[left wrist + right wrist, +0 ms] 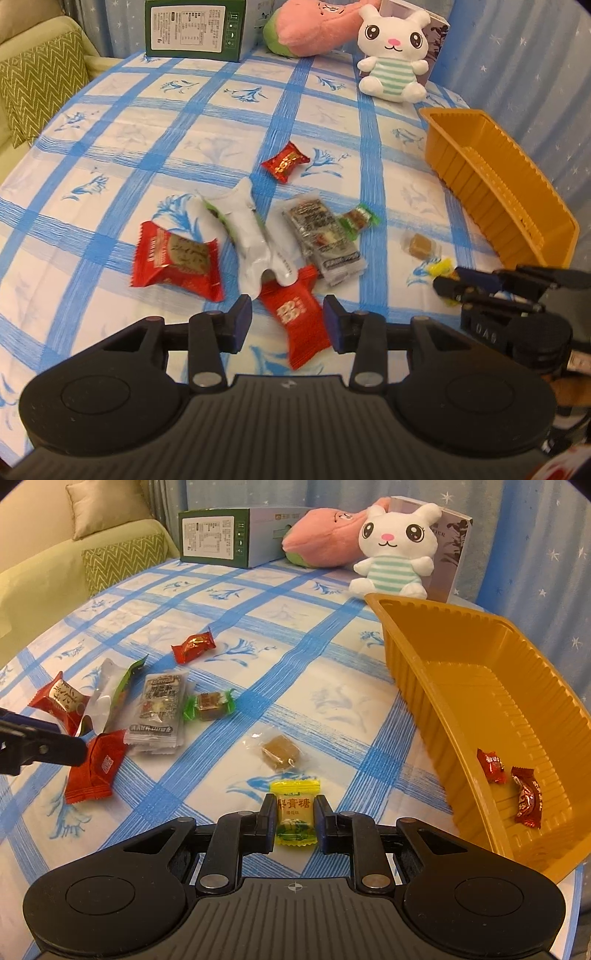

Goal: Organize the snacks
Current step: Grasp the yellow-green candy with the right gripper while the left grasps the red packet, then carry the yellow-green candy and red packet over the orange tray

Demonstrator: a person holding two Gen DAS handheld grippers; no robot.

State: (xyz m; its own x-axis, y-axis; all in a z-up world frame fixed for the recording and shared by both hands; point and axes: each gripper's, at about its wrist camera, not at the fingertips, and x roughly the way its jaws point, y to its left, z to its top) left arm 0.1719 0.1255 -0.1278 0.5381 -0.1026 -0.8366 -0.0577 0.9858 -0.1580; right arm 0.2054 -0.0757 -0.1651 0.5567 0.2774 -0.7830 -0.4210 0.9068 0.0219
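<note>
Pinching the yellow candy (295, 818), your right gripper (295, 821) sits near; your left gripper (288, 319) stands spread around the red packet (293, 317).

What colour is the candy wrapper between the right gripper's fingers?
Yellow, with green at the bottom; the candy shows best in the right wrist view.

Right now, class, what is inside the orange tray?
Two small red-wrapped candies lie on the ribbed floor of the orange tray, near its closer end. The rest of the visible floor is bare. The nearest corner is hidden behind the tray's own wall.
</note>
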